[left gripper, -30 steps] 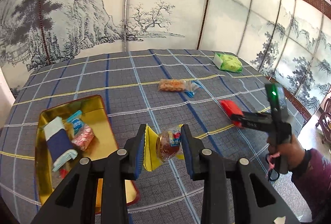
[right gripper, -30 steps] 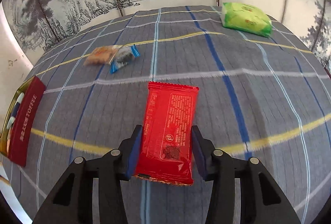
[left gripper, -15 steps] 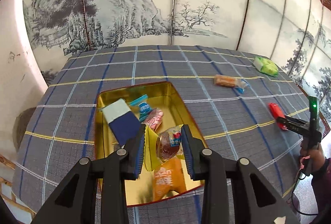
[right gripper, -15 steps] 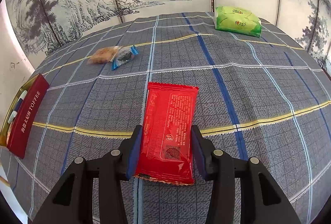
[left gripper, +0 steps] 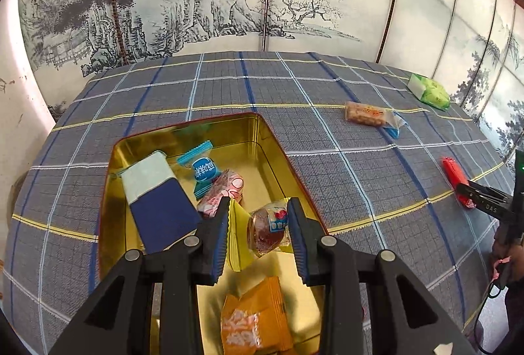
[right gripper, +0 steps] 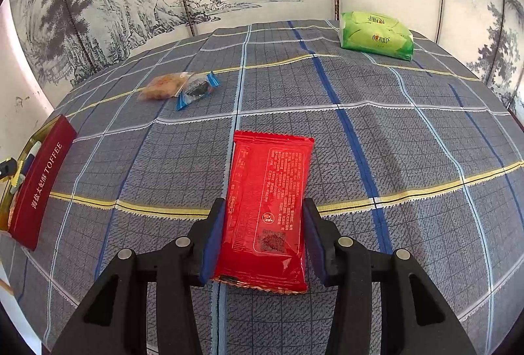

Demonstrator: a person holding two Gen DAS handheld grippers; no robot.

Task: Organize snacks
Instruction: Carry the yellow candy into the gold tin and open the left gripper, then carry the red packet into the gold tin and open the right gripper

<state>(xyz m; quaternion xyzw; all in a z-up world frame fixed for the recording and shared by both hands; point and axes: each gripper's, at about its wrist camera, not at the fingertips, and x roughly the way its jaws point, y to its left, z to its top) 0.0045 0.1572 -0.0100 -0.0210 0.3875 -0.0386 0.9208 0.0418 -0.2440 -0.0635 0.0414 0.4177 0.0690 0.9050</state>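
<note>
Snacks, catalogued from my two grippers. My left gripper (left gripper: 258, 230) hangs over the open gold-lined tin box with dark red sides (left gripper: 262, 139) on the desk (left gripper: 327, 139), which wears a grey plaid cloth with blue, white and yellow lines. Between its blue pads sits a clear-wrapped brown round sweet with a yellow wrapper flap (left gripper: 267, 229); the jaws have just been opening, and I see a small gap at the right pad, while the yellow flap lies against the left one.

Contents of the tin:
- flat navy and pale green packet (left gripper: 157, 201), leaning at the left side
- light blue wrapped candy (left gripper: 203, 170)
- pink and white patterned sachet (left gripper: 221, 191), touching the blue candy
- orange foil sachet (left gripper: 252, 319), at the near end

My right gripper (right gripper: 263, 227) is clamped on the near half of a flat red foil packet (right gripper: 270, 207), its pads pressing both long edges, printed side up above the cloth.

On the desk, outside the tin:
- clear packet of tan biscuit (right gripper: 163, 86), touching a blue-ended clear wrapped sweet (right gripper: 196, 89)
- green soft pack (right gripper: 375, 35), at the far right corner, well apart from the rest
</note>
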